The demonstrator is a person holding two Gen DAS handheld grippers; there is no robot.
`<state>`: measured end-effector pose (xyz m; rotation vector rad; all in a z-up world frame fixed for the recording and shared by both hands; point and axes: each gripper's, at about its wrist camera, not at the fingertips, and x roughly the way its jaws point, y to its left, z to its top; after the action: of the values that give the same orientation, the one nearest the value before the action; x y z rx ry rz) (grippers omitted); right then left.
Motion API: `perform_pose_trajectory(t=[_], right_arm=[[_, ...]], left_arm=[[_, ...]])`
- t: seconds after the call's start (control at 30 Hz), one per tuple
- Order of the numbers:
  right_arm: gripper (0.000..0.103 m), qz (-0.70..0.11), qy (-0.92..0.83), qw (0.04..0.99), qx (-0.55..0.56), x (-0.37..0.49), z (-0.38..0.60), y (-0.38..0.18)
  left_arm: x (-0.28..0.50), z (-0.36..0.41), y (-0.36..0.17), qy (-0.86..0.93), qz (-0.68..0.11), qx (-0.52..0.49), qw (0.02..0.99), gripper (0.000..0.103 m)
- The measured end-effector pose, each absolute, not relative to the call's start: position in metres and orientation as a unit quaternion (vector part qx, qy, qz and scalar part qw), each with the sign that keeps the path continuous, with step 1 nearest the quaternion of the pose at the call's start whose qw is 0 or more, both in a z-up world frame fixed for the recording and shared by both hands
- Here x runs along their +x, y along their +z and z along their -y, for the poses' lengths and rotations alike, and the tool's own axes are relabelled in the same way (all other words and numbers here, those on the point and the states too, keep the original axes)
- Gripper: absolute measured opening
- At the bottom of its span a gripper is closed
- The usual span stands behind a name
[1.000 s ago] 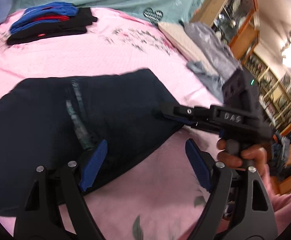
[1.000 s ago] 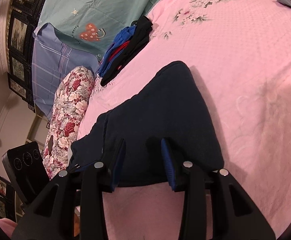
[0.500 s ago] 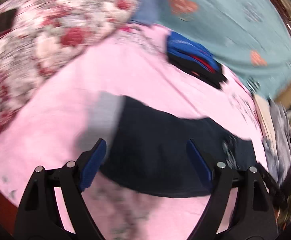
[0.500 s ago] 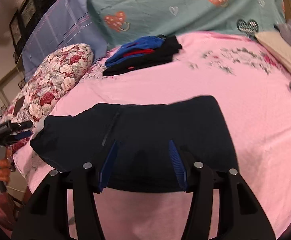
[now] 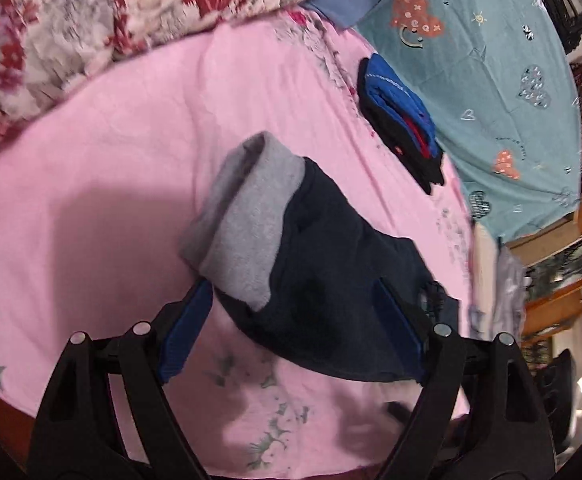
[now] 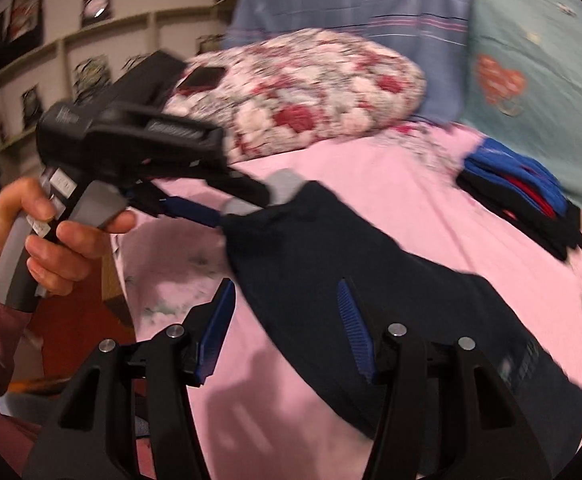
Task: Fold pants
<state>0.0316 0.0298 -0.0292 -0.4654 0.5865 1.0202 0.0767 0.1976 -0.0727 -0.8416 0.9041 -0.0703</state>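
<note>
Folded clothes beyond pants

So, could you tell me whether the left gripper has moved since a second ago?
Yes. The left gripper has swung from the dark navy pants' far end toward the floral pillow, now at their grey-lined end.
</note>
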Motion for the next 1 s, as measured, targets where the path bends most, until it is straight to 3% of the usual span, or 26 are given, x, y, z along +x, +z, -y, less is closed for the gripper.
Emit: perform_pose_trajectory(t=[0.37, 0.4, 0.43, 0.5, 0.57, 0.9, 1.0], right_arm=[[0.054, -0.313, 0.472, 0.763, -0.312, 0.052, -0.102, -0.066], [0.05, -0.319, 0.47, 0.761, -0.311, 0.053, -0.1, -0.067], [0.037, -0.319, 0.465, 0.768, -0.304, 0.055, -0.098, -0.065], [0.025, -0.332, 0.471, 0.768, -0.278, 0.063, -0.093, -0.06], [0.022, -0.345, 0.474, 0.774, -0.239, 0.072, -0.086, -0.053], [0.02, -0.332, 0.469, 0.797, -0.184, 0.079, -0.075, -0.037], [0.02, -0.332, 0.468, 0.799, -0.183, 0.077, -0.074, -0.038]], left_arm=[[0.066, -0.243, -0.073, -0.024, -0.403, -0.42, 0.813, 0.085], [0.064, -0.246, -0.073, -0.02, -0.401, -0.423, 0.812, 0.088], [0.063, -0.251, -0.073, -0.018, -0.4, -0.429, 0.81, 0.089], [0.062, -0.255, -0.075, -0.022, -0.398, -0.438, 0.806, 0.089], [0.065, -0.255, -0.075, -0.034, -0.398, -0.447, 0.8, 0.089], [0.095, -0.221, -0.09, -0.127, -0.428, -0.482, 0.754, 0.092], [0.109, -0.21, -0.093, -0.131, -0.428, -0.481, 0.754, 0.088]])
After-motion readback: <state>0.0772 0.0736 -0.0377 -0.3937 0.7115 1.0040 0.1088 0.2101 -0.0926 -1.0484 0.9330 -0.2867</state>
